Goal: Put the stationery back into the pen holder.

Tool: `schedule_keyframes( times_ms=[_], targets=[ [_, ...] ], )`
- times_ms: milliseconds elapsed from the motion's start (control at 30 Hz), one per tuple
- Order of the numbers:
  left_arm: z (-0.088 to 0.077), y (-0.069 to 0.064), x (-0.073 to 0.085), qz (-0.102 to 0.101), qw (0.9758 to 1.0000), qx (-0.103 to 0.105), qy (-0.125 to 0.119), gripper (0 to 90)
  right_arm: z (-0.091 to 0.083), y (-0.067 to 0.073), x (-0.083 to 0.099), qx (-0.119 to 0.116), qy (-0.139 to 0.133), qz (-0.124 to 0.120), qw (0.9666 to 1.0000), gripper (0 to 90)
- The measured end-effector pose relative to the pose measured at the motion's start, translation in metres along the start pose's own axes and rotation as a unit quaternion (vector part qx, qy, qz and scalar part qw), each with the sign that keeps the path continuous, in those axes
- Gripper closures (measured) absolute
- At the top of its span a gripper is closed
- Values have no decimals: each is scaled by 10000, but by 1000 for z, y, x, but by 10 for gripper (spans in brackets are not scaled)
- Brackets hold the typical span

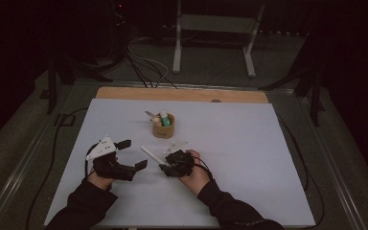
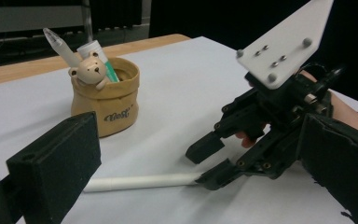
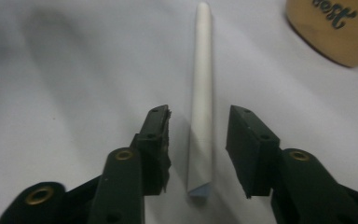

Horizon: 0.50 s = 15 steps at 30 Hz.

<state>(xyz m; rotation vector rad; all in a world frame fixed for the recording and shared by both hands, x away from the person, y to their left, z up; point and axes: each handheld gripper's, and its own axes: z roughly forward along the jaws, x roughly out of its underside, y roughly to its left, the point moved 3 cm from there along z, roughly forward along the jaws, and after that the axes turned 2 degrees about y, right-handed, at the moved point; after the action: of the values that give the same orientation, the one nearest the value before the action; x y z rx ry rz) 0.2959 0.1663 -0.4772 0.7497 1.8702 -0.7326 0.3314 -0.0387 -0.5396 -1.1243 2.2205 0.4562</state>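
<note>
One white stick (image 3: 201, 93), long and slim, is seen lying flat on the white table (image 1: 249, 158), its near end set between the jaws of the right gripper (image 3: 199, 144); small gaps are left on both sides, so it is straddled but not yet pinched. Beside it, the left gripper (image 1: 132, 154) is held just above the surface with its jaws spread wide and nothing between them. Farther back, a tan fabric pouch (image 2: 108, 102) is stood upright, apart from the stick; a small bear figure (image 2: 89, 70) is perched at its rim, and a clear-capped pen (image 2: 58, 44) and what may be a white-and-green tube (image 2: 98, 53) are stuck inside. A dark room with a pale metal frame (image 1: 215, 28) and floor cables (image 1: 143, 67) is seen behind.
</note>
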Motion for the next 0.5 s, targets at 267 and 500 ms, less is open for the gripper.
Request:
schedule_keyframes(
  times_ms=[267,500],
  targets=[
    [1,1,1,12,10000,-5,21,5,10,0,3,107,232,-82,9996,679],
    [1,0,0,33,10000,-24,35,5,10,1,2,227,267,-98,9993,776]
  ],
)
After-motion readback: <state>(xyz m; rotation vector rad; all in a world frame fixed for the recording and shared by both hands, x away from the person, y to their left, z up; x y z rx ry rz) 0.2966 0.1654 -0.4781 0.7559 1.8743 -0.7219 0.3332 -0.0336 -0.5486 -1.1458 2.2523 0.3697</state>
